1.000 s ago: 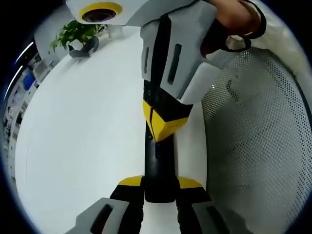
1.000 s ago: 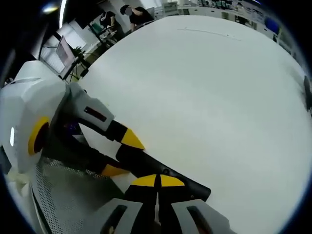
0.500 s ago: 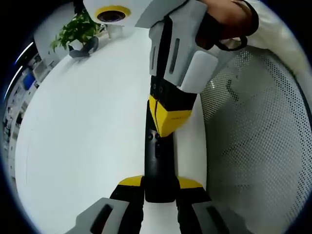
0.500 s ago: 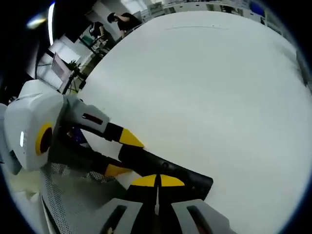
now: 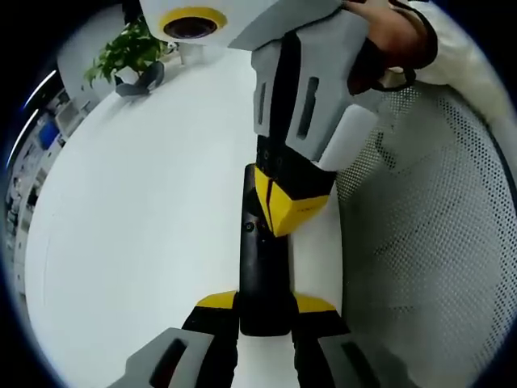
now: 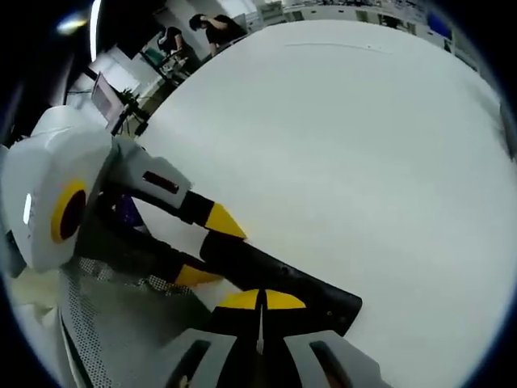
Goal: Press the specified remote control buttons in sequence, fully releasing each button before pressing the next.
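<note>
The white worktop (image 5: 137, 226) carries the scene, with a perforated white mesh surface (image 5: 428, 242) along one side. A potted plant (image 5: 125, 52) stands at the far edge in the left gripper view; monitors and people sit well beyond the worktop in the right gripper view.

The black remote control (image 5: 262, 267) is a long slim bar. In the left gripper view its long axis runs straight ahead from the left gripper (image 5: 264, 311), whose fingers are clamped on the near end, one yellow tip on each long side. The same hold appears in the right gripper view, where the left gripper (image 6: 202, 246) enters from the left and the remote control (image 6: 283, 279) extends diagonally from it toward the lower right.

The right gripper (image 6: 260, 301) has its fingers closed together, yellow tips meeting in a single point. In the left gripper view the right gripper (image 5: 287, 214) descends from above, tips directly over the middle of the remote's upper face. Contact cannot be confirmed; the tips appear touching or just above it. A small round button (image 5: 250, 227) lies just beside them.

The right gripper is the pressing tool, and its approach is perpendicular to the remote's face.

No brand, label or button legend is readable.
</note>
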Motion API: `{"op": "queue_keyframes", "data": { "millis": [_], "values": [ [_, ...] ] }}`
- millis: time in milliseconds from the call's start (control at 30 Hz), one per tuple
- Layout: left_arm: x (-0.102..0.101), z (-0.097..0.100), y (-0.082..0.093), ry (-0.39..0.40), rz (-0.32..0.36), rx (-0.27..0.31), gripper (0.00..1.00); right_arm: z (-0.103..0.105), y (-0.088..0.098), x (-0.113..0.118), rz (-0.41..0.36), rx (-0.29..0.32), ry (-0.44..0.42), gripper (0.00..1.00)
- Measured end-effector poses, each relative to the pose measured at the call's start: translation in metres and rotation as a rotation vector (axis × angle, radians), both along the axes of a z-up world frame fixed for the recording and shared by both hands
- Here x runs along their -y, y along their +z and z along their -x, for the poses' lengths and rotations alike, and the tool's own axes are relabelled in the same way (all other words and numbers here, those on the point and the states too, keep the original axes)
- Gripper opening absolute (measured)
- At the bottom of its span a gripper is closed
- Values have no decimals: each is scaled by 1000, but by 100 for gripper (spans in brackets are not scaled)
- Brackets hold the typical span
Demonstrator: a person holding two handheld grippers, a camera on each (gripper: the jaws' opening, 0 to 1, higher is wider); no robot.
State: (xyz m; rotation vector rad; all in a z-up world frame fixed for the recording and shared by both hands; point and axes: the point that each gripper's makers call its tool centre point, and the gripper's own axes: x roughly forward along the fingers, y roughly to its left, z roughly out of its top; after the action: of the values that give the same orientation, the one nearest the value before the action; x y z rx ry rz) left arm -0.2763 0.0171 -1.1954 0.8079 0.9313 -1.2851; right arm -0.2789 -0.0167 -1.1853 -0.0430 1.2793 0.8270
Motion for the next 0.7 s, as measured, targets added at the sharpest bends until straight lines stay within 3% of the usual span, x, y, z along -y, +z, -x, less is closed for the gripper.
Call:
{"op": "queue_keyframes", "data": {
  "millis": [200,333,700],
  "values": [
    [0,0,0,-4,0,-4,23,1,0,0,12,27,21,0],
    [0,0,0,-5,1,-6,23,0,0,0,-4,13,3,0],
    [0,1,0,3,6,-1,23,2,0,-2,47,77,68,0]
  ]
}}
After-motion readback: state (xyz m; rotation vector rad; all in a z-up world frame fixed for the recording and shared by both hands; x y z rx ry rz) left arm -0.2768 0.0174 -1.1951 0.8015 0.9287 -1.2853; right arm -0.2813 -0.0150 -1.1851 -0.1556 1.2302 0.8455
